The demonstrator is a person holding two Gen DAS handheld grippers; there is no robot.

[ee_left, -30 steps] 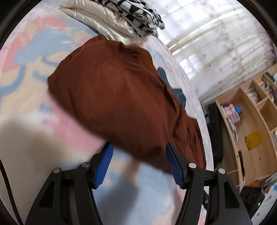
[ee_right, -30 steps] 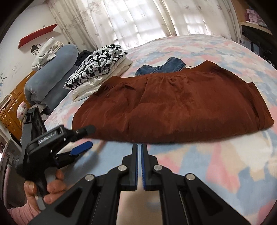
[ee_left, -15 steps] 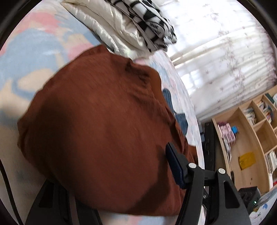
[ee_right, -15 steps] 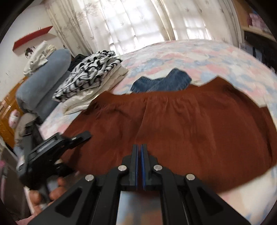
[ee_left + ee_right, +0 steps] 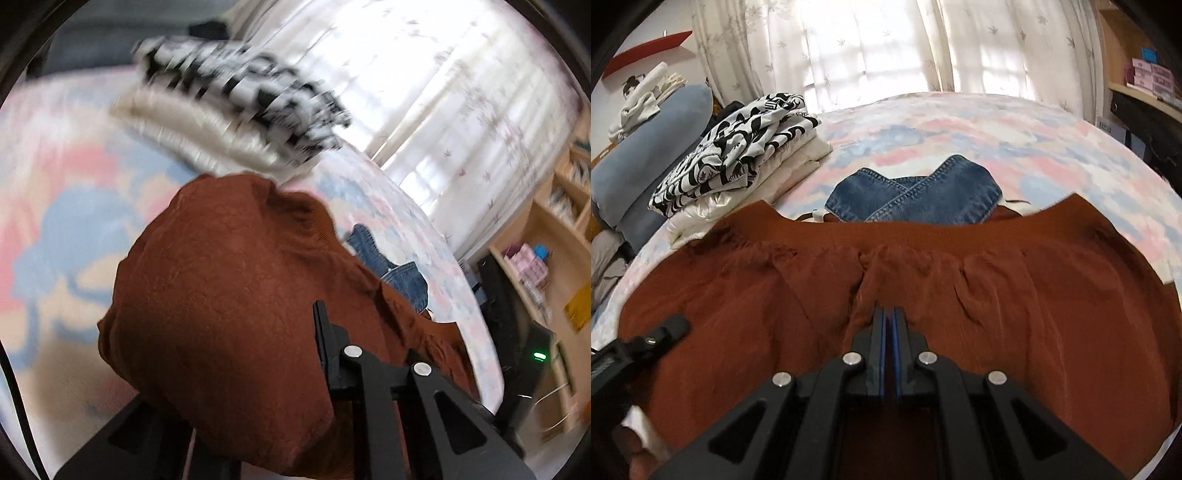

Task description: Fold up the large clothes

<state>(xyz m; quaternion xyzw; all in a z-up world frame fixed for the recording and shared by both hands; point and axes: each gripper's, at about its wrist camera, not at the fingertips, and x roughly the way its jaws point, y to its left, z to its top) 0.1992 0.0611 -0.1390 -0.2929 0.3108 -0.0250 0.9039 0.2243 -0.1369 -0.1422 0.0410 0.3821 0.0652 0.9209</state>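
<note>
Step in hand, as judged: the first fold of the brown garment (image 5: 960,295), which lay spread across the near part of the bed (image 5: 960,122), its ribbed band on the far side, overlapping a denim piece (image 5: 916,195). Left gripper (image 5: 325,369) was closing on the garment's left edge; cloth draped over and between its jaws and bunched up off the bed, so a grip seemed made. Right gripper (image 5: 889,332) had its jaws fully together, nothing between them, tips over the garment's middle near a crease. Folded clothes (image 5: 738,147) sat far left. Next move probably calls for carrying the left edge rightward over the middle while the right gripper pins the fold line; slippery cloth may slide.
</note>
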